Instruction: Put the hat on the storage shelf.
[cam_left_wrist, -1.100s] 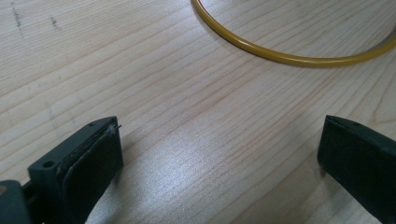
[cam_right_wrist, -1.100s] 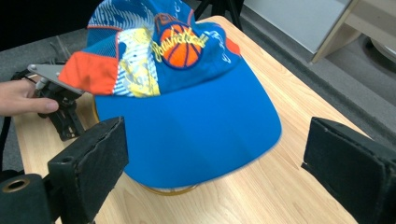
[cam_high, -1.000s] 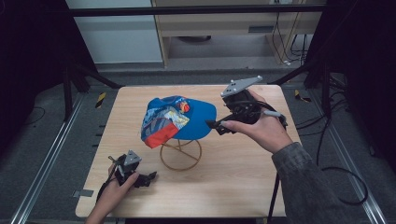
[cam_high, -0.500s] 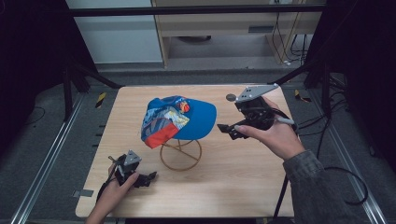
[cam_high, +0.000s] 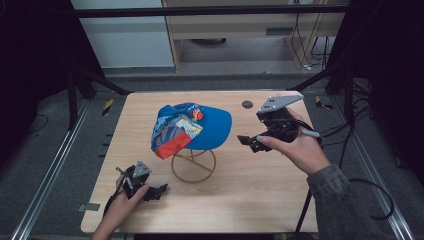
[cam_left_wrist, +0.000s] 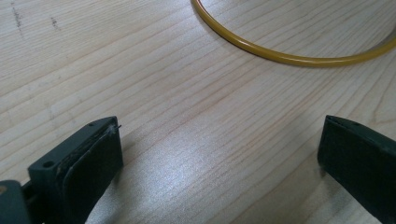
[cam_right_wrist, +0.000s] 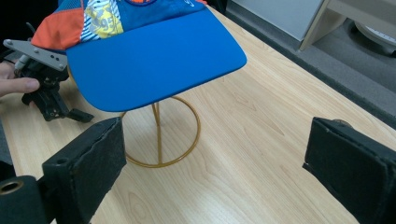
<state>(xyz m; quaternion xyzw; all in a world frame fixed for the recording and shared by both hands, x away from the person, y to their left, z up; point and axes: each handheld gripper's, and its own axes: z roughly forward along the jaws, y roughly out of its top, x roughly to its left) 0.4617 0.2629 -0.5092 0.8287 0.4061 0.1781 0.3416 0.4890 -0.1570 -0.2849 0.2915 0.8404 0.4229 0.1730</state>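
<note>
A blue cap (cam_high: 190, 127) with orange, yellow and striped panels hangs on a gold wire stand (cam_high: 193, 165) at the table's middle. Its brim (cam_right_wrist: 154, 60) points right, toward my right gripper (cam_high: 247, 142), which is held above the table a short way off. That gripper is open, and its jaws (cam_right_wrist: 215, 163) frame the stand (cam_right_wrist: 161, 135) with nothing between them. My left gripper (cam_high: 157, 191) rests low at the front left, open (cam_left_wrist: 219, 154) over bare wood, just short of the stand's ring (cam_left_wrist: 289, 58). The right gripper view also catches that left gripper (cam_right_wrist: 46, 93) behind the cap.
The wooden table (cam_high: 250, 200) has a small dark round hole (cam_high: 247, 104) near its back edge, behind my right gripper. Black frame rails run along both sides. Cables trail off the right edge.
My right gripper has drifted to the right and a little nearer the person, away from the cap's brim. The left gripper and the cap have stayed put.
</note>
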